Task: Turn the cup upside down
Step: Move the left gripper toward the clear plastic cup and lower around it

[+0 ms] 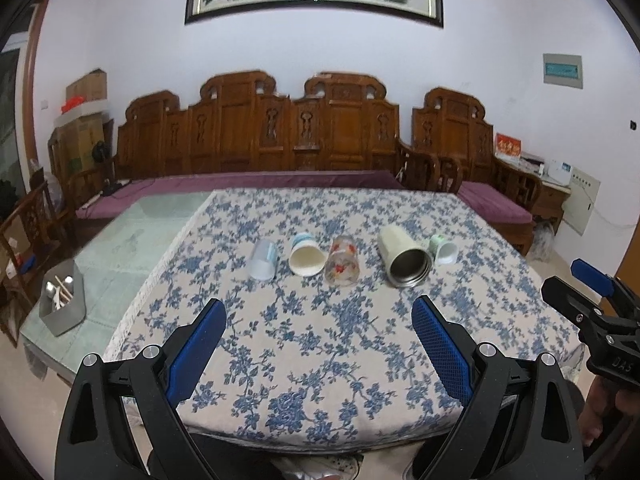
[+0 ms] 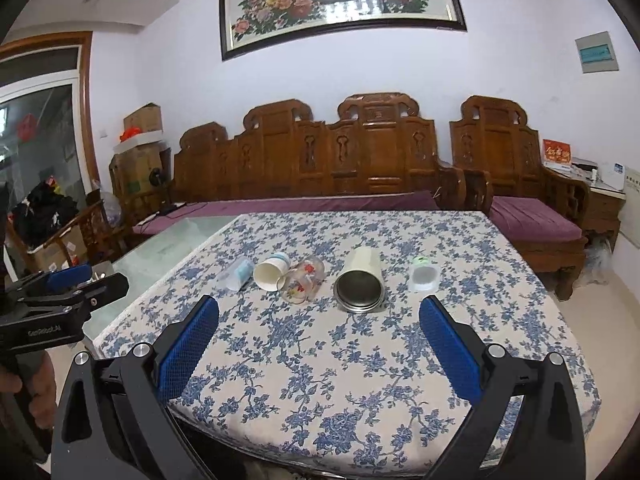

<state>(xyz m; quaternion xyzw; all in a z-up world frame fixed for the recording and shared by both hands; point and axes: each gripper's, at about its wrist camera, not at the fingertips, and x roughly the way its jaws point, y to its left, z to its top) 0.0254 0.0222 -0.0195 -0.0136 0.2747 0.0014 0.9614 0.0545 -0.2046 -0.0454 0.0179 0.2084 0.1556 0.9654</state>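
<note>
Several cups lie on their sides in a row on the blue-flowered tablecloth point(image 1: 320, 340), mouths toward me: a clear plastic cup point(image 1: 263, 260) point(image 2: 236, 274), a white paper cup point(image 1: 306, 255) point(image 2: 272, 272), a glass with red flowers point(image 1: 342, 261) point(image 2: 304, 280), a cream steel tumbler point(image 1: 404, 257) point(image 2: 360, 282) and a small white cup with a green base point(image 1: 443, 249) point(image 2: 422, 274). My left gripper point(image 1: 318, 318) is open and empty near the table's front edge. My right gripper point(image 2: 318, 316) is open and empty, also short of the cups.
A grey holder with utensils point(image 1: 62, 304) stands on the bare glass tabletop point(image 1: 132, 236) at the left. A carved wooden sofa with purple cushions point(image 1: 260, 140) runs behind the table. Each gripper shows at the edge of the other's view.
</note>
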